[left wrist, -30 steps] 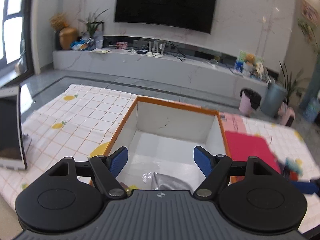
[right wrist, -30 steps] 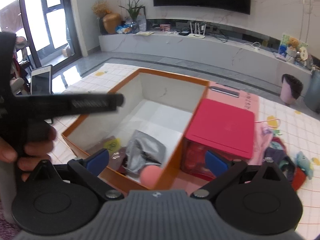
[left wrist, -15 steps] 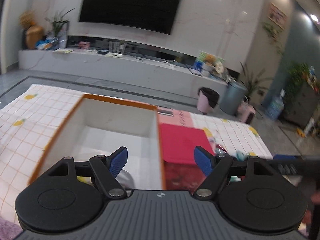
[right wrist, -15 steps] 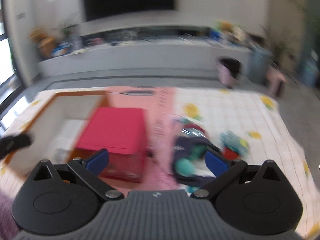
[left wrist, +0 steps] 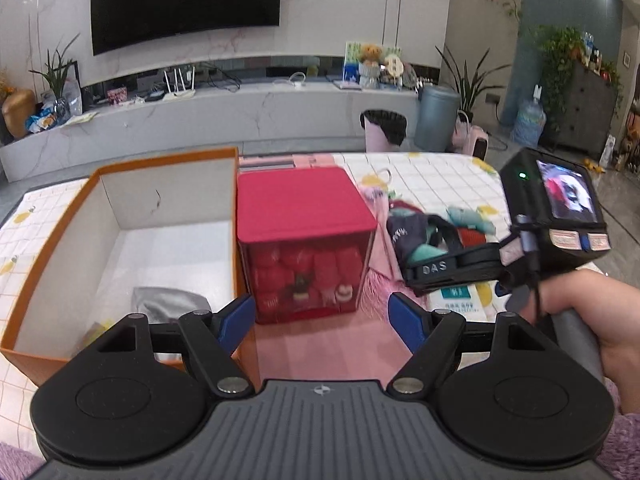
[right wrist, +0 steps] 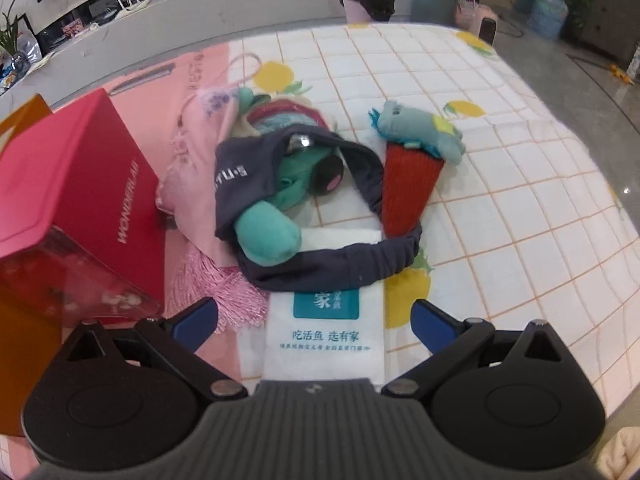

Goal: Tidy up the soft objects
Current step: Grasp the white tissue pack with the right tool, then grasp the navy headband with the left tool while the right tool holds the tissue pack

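Soft things lie in a heap at centre of my right wrist view, on the checked surface [right wrist: 500, 184]. A dark navy garment [right wrist: 248, 172] with white lettering loops around a teal plush toy [right wrist: 268, 236]; a second dark plush part with a pink patch sits just above it. To the right of the heap, a red ribbed sock [right wrist: 408, 184] stands touching the navy band, with a pale blue plush [right wrist: 420, 132] at its top end. A pink fringed cloth [right wrist: 208, 276] lies under the left side of the heap. A white packet with teal print [right wrist: 326, 332] lies lower centre, partly beneath the navy band.

My right tongs [right wrist: 314, 320] are spread wide with nothing between the blue tips; the white packet shows in the gap below them, heap just beyond.

My left tongs [left wrist: 322, 316] are likewise wide apart and empty. Ahead of them, centre frame, a red-lidded clear box [left wrist: 304, 208] holding red items. Left of it, touching or just beside, an open orange carton [left wrist: 52, 240] with white walls and a grey soft item [left wrist: 168, 300] on its floor. My right hand [left wrist: 588, 308] grips its device at the right edge of that view.
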The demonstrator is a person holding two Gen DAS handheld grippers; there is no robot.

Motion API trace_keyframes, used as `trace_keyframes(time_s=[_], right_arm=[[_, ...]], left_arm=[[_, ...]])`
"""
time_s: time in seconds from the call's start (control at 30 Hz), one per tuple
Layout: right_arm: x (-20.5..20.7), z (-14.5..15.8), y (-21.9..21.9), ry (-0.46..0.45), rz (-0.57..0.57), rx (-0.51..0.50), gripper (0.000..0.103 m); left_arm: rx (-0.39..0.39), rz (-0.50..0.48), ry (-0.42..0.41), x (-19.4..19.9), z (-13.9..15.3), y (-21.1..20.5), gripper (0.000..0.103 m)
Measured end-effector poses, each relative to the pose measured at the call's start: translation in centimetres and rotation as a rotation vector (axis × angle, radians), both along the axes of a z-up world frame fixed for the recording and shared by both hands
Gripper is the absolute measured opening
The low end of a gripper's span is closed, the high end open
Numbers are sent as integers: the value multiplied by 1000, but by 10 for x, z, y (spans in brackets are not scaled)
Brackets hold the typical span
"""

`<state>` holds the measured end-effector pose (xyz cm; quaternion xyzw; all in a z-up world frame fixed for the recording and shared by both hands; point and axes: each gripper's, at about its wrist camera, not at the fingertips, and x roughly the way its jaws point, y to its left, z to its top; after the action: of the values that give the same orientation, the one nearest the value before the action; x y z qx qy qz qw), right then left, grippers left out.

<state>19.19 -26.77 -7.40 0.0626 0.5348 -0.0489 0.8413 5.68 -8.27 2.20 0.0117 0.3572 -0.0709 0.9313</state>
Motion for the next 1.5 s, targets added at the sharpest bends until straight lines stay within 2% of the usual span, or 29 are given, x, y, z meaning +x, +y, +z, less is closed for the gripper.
trace_keyframes(time_s=[0.13, 0.17, 0.27, 0.33, 0.47, 0.63, 0.8, 0.83, 0.87, 0.93, 1.07, 1.2, 1.27, 1.5], right_arm=[[7, -15, -9, 55, -44, 44, 98], [7, -17, -9, 59, -41, 43, 94], [7, -20, -8, 59, -19, -5, 93], [7, -21, -5, 54, 8, -65, 86], [3, -15, -4, 72, 131, -63, 69], [-10, -10, -17, 170, 292, -117, 68], [-18, -11, -51, 246, 343, -68, 70], [-18, -12, -58, 257, 332, -61, 74], [-18, -14, -65, 254, 311, -54, 83], [-17, -17, -74, 237, 273, -22, 90], [-12, -19, -68, 213, 285, -40, 89], [-11, -16, -55, 177, 336, -50, 82], [-12, -13, -56, 167, 339, -52, 72], [-17, -3, -72, 128, 243, -68, 65]], left_arm=[[10, -11, 5, -3, -1, -3, 89], [10, -10, 3, -4, 0, -2, 89], [3, -2, 2, -5, 1, -3, 89], [2, -1, 3, -5, 1, -4, 89], [29, -13, 2, -9, -3, -6, 89], [54, -36, 18, -10, -8, -13, 89], [65, -54, 19, -13, -8, -17, 89], [63, -41, 17, -13, -8, -16, 89], [56, -29, 15, -13, -8, -15, 89], [40, -25, 14, -11, -7, -13, 89], [37, -24, 20, -8, -10, -13, 89], [19, -13, -3, -9, -17, -15, 89], [17, -36, -13, -9, -20, -19, 89], [59, -112, -56, -12, -38, -41, 89]])
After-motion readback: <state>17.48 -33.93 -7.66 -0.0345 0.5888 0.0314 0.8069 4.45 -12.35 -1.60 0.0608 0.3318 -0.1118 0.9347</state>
